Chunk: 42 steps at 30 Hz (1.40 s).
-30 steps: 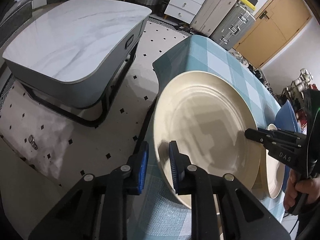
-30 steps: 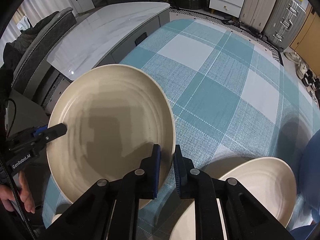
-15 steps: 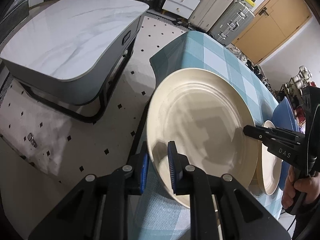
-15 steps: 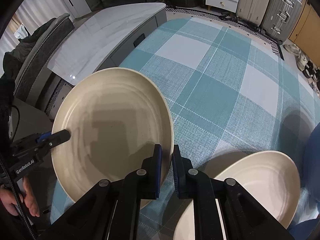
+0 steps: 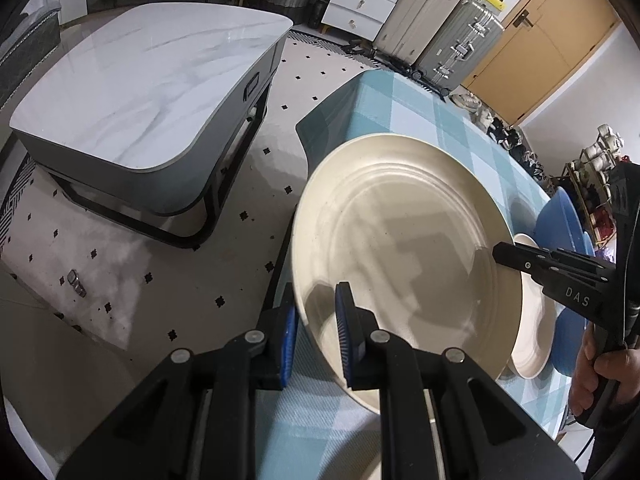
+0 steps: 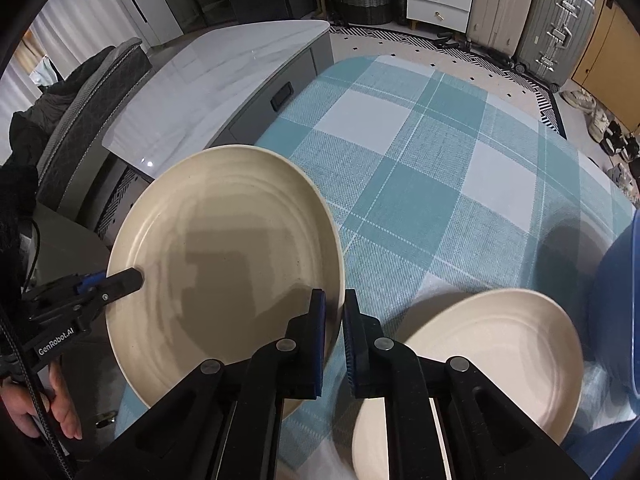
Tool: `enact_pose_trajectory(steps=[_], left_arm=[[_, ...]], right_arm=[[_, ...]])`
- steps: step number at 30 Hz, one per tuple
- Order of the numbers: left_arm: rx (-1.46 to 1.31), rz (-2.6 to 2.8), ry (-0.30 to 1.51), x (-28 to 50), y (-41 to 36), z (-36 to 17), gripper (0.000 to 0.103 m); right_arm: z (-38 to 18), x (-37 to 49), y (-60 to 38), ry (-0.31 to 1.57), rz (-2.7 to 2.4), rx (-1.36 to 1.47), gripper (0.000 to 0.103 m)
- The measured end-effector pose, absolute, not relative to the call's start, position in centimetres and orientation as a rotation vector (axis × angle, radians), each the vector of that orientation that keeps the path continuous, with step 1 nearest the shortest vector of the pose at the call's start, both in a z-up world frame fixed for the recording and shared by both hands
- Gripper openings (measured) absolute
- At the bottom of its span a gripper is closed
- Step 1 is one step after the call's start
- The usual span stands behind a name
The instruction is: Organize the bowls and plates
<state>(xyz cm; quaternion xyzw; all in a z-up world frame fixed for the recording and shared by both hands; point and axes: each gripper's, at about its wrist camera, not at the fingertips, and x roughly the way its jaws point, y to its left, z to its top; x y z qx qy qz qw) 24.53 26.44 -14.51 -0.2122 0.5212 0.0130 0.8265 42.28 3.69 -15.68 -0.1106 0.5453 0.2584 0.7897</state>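
A large cream plate (image 5: 400, 248) (image 6: 224, 252) hangs tilted just above the corner of the teal checked table (image 6: 440, 160). My left gripper (image 5: 316, 328) is shut on its near-left rim, its blue pads on either side of the edge. On the opposite rim my right gripper (image 6: 334, 332) is shut the same way. Each gripper shows in the other's view: the right gripper (image 5: 500, 250) and the left gripper (image 6: 132, 280). A smaller cream plate (image 6: 480, 352) (image 5: 532, 320) lies on the cloth beside a blue bowl (image 6: 616, 288) (image 5: 564, 224).
A marble-topped low table (image 5: 140, 80) stands close beside the checked table, with tiled floor (image 5: 120, 248) between them. Suitcases (image 5: 452, 40) and a white drawer unit (image 5: 364, 4) line the far wall. A hand (image 5: 600, 376) holds the right gripper's handle.
Both grippers have risen a little with the large plate pinched between them, and the plate has come up off the cloth. The smaller plate and blue bowl have stayed put.
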Motion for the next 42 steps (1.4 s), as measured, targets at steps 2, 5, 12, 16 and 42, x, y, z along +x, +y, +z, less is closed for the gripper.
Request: enact_pose_trajectory(steps=[2, 5, 12, 16, 42], left_arm=[[-0.457, 0.024, 1.107, 24.0, 26.2, -14.4, 0.016], [-0.450, 0.020, 1.107, 22.7, 25.6, -14.0, 0.016], [-0.415, 0.012, 1.104, 20.0, 24.0, -12.9, 0.016], [-0.377, 0.008, 1.117, 18.2, 22.8, -12.9, 0.016], [-0.248, 0.022, 1.109, 9.7, 16.8, -14.0, 0.016]], right_arm=[[-15.3, 41.6, 3.3, 1.169, 0.560, -0.234, 0.008], [-14.8, 40.3, 2.7, 1.161, 0.562, -0.247, 0.008], [-13.8, 36.7, 0.8, 1.137, 0.567, -0.243, 0.008], [-13.8, 34.6, -0.1, 1.124, 0.555, -0.249, 0.008], [-16.5, 23.7, -5.9, 1.088, 0.554, -0.233, 0.008]])
